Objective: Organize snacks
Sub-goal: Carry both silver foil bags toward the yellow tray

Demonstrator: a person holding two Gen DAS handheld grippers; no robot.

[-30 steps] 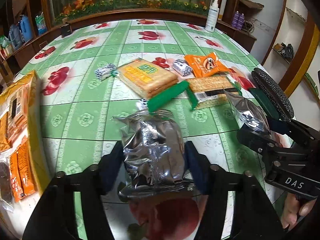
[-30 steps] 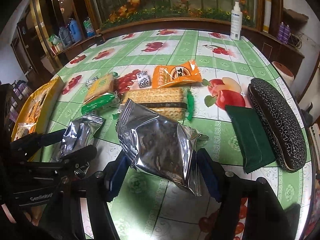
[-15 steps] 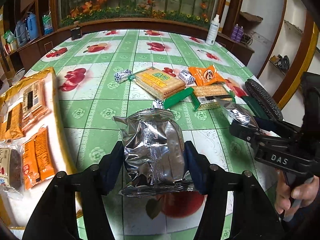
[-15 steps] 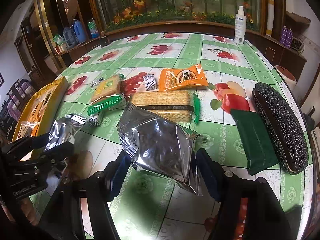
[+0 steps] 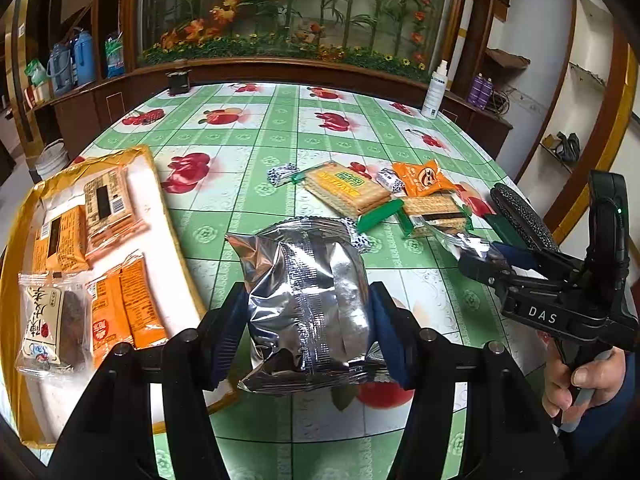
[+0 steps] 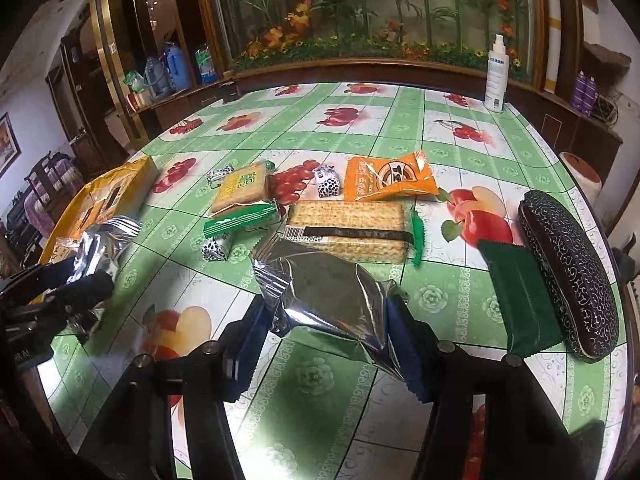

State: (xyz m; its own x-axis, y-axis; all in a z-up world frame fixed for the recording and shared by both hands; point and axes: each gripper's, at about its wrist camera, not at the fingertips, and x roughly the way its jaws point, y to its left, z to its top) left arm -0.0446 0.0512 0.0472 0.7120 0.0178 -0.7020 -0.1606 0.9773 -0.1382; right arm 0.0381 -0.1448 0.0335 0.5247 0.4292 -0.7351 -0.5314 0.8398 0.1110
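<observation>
**Two claws, two shiny bags**

Left claw [image 5: 308, 320] pinched a silver snack bag [image 5: 306, 304] between its blue pads and held it up over the table [image 5: 280, 128]. Right claw [image 6: 326, 328] had just been squeezing in on a second silver bag [image 6: 332, 296], and its pads pressed on both sides of that bag. A hand [image 5: 580, 380] gripped the right claw's handle.

Beside the left claw lay a yellow tray [image 5: 160, 184] with orange and tan snack packs in it. Past the claws, more snacks lay in a loose bunch on the table: a cracker pack [image 6: 348, 230], a yellow biscuit pack [image 6: 242, 186], a green bar [image 6: 240, 222], an orange bag [image 6: 390, 178] and small black-and-white candies [image 6: 328, 186]. A dark green packet [image 6: 520, 300] lay just beside a black patterned case [image 6: 568, 276] at the right edge.

The table wore a green checked cloth with red fruit pictures. A white spray bottle [image 6: 496, 76] stood at the far side. Behind it ran a dark wood ledge and a big glass case of plants and orange flowers [image 6: 360, 12]. Wood shelves stood on the left.
</observation>
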